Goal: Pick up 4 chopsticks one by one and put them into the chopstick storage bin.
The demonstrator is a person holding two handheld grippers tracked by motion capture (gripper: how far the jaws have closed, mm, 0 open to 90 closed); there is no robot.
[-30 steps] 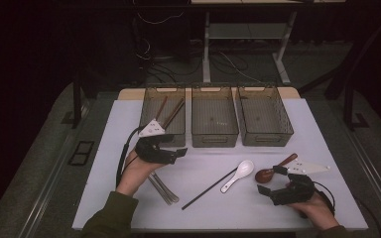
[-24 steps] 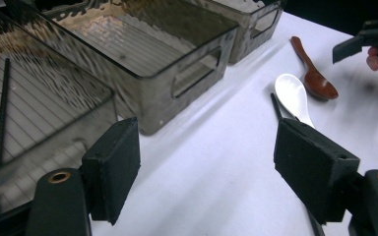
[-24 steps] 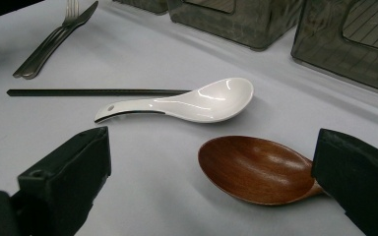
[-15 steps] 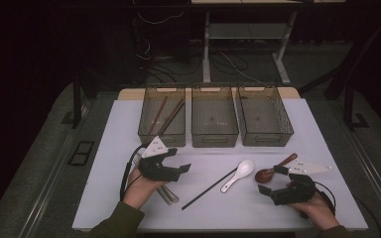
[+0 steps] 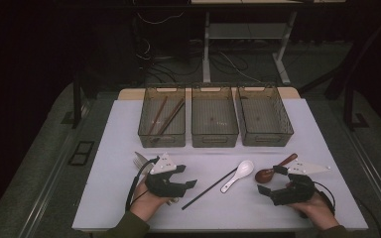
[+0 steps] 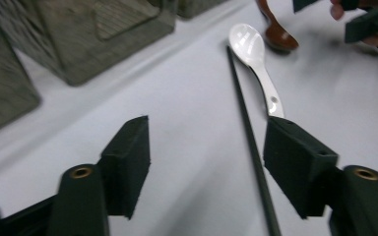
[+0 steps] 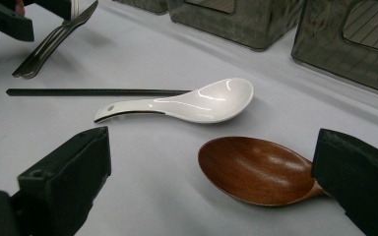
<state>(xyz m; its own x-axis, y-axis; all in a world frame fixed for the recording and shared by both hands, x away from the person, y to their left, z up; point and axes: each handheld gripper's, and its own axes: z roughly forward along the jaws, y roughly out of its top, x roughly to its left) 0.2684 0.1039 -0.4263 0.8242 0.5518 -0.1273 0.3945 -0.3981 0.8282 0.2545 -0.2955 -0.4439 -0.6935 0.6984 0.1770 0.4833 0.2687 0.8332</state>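
Left gripper (image 5: 188, 183) hovers low by the black chopstick (image 6: 248, 132) — jaws apart, just been closing, gripping nothing; right gripper (image 5: 265, 191) gapes wide at the wooden spoon (image 7: 256, 169) — empty.

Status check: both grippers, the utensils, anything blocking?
Left gripper open, jaws just been closing, thin black chopstick between them, ungripped. Right gripper open beside brown wooden spoon. White ceramic spoon touches the chopstick.

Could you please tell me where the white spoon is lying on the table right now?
In the high view the white spoon lies on the table in front of the middle bin, between the black chopstick and the brown wooden spoon.
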